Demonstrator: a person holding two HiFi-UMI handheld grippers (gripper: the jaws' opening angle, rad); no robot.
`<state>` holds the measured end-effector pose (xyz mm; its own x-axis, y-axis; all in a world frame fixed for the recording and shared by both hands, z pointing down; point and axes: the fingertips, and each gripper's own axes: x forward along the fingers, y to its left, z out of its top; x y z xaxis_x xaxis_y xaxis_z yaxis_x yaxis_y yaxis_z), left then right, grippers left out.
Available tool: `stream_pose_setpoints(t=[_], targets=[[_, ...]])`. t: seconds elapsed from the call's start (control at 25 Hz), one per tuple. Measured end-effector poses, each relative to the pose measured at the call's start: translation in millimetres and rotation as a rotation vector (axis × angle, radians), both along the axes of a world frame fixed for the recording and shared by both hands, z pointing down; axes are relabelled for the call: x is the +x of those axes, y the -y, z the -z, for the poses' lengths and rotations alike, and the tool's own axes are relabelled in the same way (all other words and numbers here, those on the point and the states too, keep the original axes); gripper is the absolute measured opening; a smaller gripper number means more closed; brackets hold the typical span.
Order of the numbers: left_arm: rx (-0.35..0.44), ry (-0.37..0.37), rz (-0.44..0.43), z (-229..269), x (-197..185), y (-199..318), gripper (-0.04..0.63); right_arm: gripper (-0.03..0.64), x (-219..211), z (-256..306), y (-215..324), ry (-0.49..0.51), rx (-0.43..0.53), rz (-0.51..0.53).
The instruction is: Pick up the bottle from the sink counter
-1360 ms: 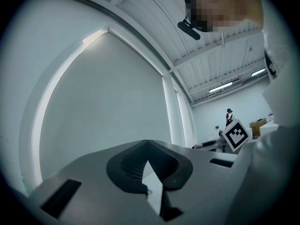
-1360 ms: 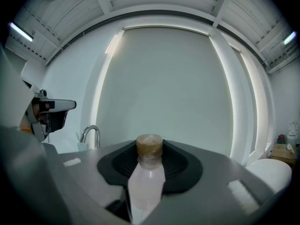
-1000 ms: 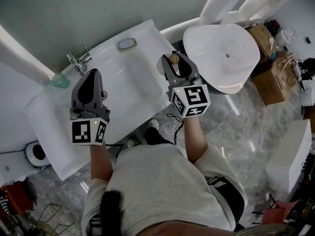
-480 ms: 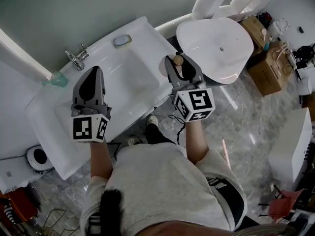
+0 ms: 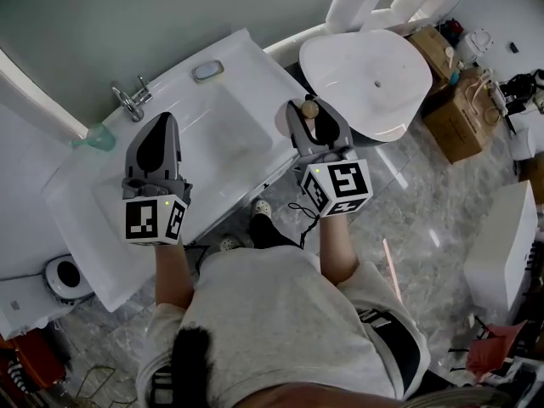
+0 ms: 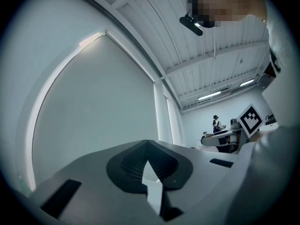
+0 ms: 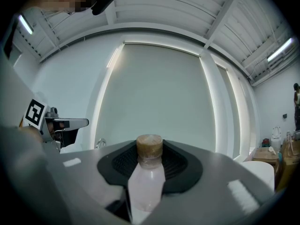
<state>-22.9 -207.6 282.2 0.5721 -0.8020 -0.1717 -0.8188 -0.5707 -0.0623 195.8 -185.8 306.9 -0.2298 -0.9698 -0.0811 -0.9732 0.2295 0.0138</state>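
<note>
The right gripper (image 5: pixel 309 107) is closed on a pale, translucent bottle (image 7: pixel 146 182), its dark pads pressing the body from both sides while the brown cap (image 7: pixel 149 149) stands clear at the jaw tips. In the head view the held bottle sits over the right-hand end of the white sink tabletop (image 5: pixel 246 62), near the edge that faces a large white basin (image 5: pixel 365 75) set beside it. Whether the bottle's base touches the tabletop cannot be made out.

The left gripper (image 5: pixel 162 120) is closed with nothing in it, its jaw tips meeting in a point, and it hangs over the left part of the sink bowl (image 5: pixel 212 134), well apart from the right gripper. Each gripper carries its cube of black-and-white square markers toward the person, who wears a grey top (image 5: pixel 280 321) and stands at the front edge of the sink.

At the back of the tabletop a chrome tap (image 5: pixel 129 102) stands near the left corner, with a small oval dish (image 5: pixel 207 71) further along to the right. A teal object (image 5: pixel 98 137) rests at the far left end, next to the wall. Cardboard boxes (image 5: pixel 455 121) stand on the grey marbled floor (image 5: pixel 425 219) beyond the white basin. Both gripper views look out toward a plain pale wall under a ribbed white ceiling.
</note>
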Motion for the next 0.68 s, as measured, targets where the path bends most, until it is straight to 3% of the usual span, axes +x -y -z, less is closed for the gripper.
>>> stream_pose_setpoints(t=[0.68], targets=[[0.01,-0.016,0.01,4.4,-7.7,3.5,0.008,0.144,-4.4,8.9,3.9,0.003,0.024,-0.001]])
